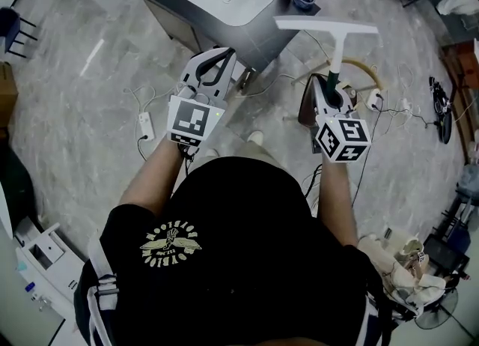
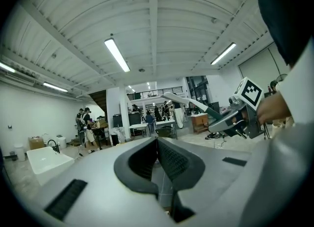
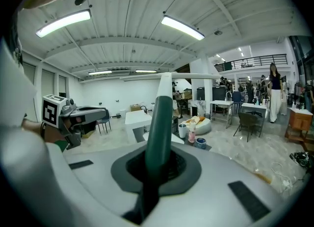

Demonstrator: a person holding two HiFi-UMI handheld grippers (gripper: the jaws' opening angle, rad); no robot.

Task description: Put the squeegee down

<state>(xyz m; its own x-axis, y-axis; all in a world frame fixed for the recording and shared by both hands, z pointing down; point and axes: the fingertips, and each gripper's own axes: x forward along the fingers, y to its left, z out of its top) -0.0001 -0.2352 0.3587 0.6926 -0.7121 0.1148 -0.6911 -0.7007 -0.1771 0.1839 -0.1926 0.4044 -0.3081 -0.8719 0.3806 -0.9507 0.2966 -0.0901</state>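
While pinching with right gripper (image 3: 157, 167), jaws tight on the green handle, holds squeegee (image 1: 327, 28) in mid-air, handle running out along the jaws, white blade crosswise at the far end. Has it over floor (image 1: 90, 60), just off the bench's (image 1: 258, 41) near corner, resting on nothing. Holds left gripper (image 2: 157, 145) alongside, jaws pressed together, empty, apart from squeegee.

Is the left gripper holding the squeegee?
No, the squeegee sits clamped in the right gripper; the left gripper is shut and empty.

Bright ceil. tubes (image 3: 182, 27), fisheye edges
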